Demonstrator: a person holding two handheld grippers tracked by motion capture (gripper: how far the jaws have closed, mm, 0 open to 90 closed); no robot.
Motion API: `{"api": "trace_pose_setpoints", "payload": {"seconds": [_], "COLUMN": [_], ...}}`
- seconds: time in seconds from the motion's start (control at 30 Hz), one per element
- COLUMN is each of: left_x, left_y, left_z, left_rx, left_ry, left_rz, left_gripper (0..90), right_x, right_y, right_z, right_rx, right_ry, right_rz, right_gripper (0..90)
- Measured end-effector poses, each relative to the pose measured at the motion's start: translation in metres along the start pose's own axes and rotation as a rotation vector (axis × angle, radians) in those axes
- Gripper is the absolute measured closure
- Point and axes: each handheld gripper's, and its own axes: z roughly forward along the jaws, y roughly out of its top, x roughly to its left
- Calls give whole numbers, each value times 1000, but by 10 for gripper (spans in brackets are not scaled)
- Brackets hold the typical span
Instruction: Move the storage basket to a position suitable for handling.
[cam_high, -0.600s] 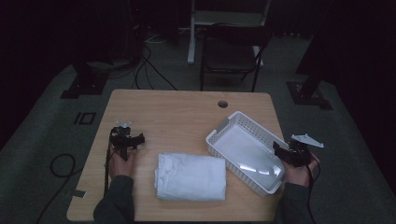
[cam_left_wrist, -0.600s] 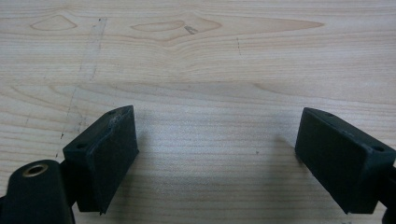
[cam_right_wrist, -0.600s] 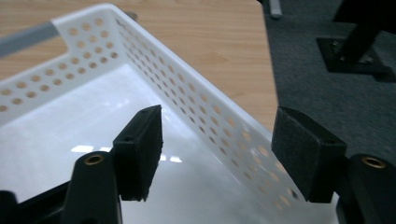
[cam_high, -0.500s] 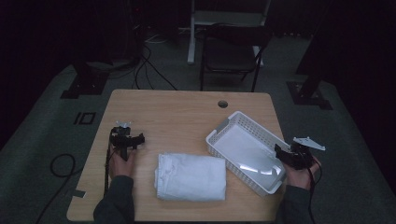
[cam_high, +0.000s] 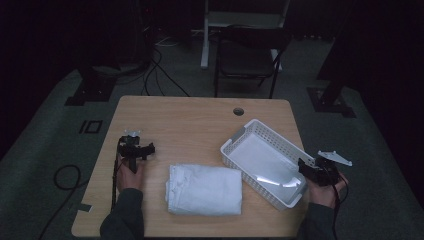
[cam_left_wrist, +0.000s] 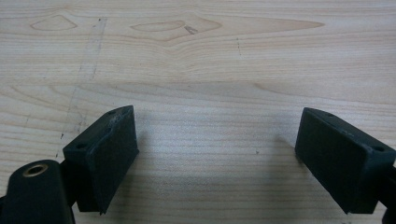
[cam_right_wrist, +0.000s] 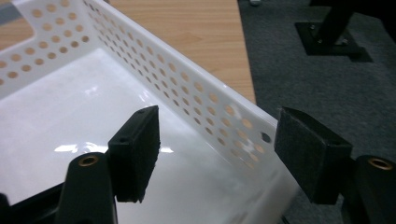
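The white perforated basket (cam_high: 265, 161), sitting empty at the tabletop's (cam_high: 200, 120) right edge, looks light, stiff and slick, best pinched on its thin rim wall, which the right gripper (cam_right_wrist: 217, 140) straddles with spread jaws, while the left gripper (cam_left_wrist: 217, 154) hovers spread too.

A light wooden table (cam_high: 200, 120) carries the things. A folded white towel (cam_high: 204, 190) lies between the two grippers. A white perforated basket (cam_high: 235, 145) sits just beside the right gripper (cam_high: 314, 170).
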Motion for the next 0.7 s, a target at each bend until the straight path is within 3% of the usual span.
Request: {"api": "trace_pose_setpoints", "payload": {"seconds": [0.47, 0.7], "left_x": [0, 0], "left_y": [0, 0], "left_z": [0, 0], "left_rx": [0, 0], "left_ry": [0, 0], "left_rz": [0, 0], "left_gripper": [126, 126], "right_x": [-6, -7], "right_y": [-13, -16], "right_z": [-7, -4], "right_rx": [56, 88], "right_ry": [-71, -97], "right_rz": [31, 38], "right_gripper": [329, 430]}}
